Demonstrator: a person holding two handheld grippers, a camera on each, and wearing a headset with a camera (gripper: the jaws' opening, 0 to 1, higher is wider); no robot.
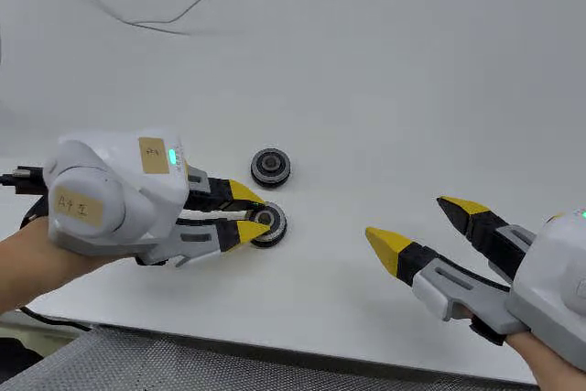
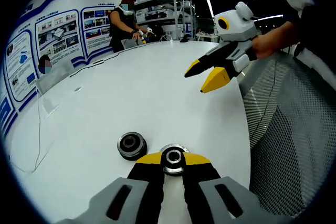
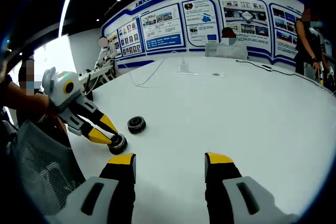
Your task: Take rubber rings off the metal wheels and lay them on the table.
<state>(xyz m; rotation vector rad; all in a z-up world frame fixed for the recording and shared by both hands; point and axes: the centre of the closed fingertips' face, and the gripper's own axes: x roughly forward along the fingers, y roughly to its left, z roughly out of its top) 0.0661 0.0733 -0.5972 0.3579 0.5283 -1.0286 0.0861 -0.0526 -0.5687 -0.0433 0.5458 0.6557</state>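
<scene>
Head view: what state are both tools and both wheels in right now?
Left tool: shut on the near wheel.
Right tool: open, empty.
Near wheel: flat on the table, gripped.
Far wheel: flat on the table, free, black ring on.

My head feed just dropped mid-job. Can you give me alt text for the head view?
The left tongs are closed on the near wheel on the white table. A second wheel lies just beyond it, apart. The right tongs hover open at the right, holding nothing.
</scene>
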